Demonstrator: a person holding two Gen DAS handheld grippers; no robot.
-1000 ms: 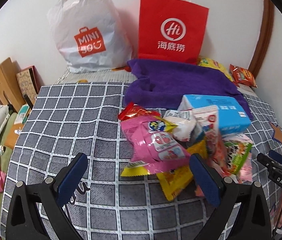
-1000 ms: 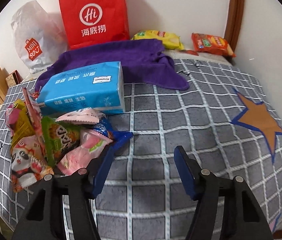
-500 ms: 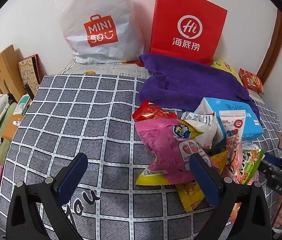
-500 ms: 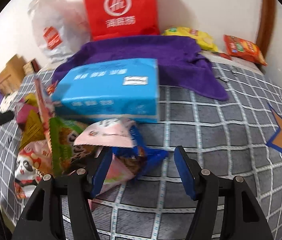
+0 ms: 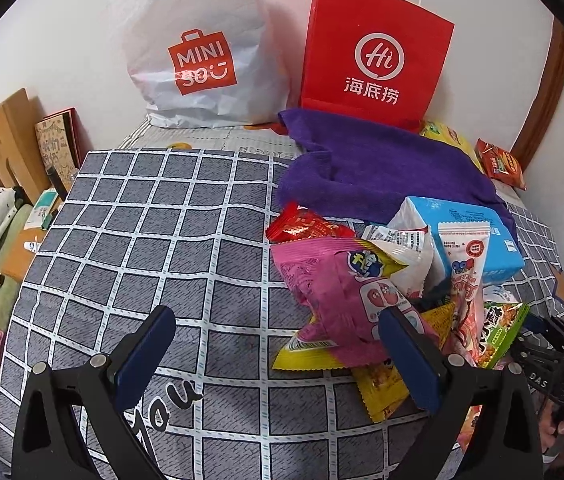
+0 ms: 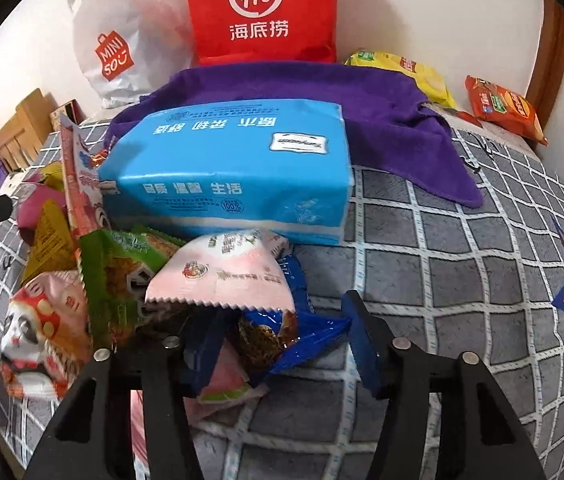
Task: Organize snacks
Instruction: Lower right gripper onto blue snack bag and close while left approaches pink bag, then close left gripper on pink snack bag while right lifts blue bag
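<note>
1. Closing over the near edge of the snack pile (image 6: 130, 280), the right gripper (image 6: 282, 344) stood about half open, its jaws drawing in around a blue wrapper (image 6: 305, 332) that lay between them; the right pad was not yet pressing on it.
2. The left gripper (image 5: 278, 356) hung wide open and held nothing, its right finger overlapping a pink packet (image 5: 333, 292) at the pile's left edge.
3. Just beyond the blue wrapper, a pale pink packet (image 6: 226, 272) leaned against the blue tissue pack (image 6: 230, 176), with a green packet (image 6: 118, 268) left of it.
4. Behind the tissue pack lay a purple towel (image 6: 361, 108).
5. Farther behind the tissue pack, a red paper bag (image 6: 262, 8) and a white plastic bag (image 6: 118, 44) stood at the wall; I cannot tell their contents.
6. Right of the towel, a yellow packet (image 6: 413, 72) and an orange packet (image 6: 501, 108) lay apart from the pile.
</note>
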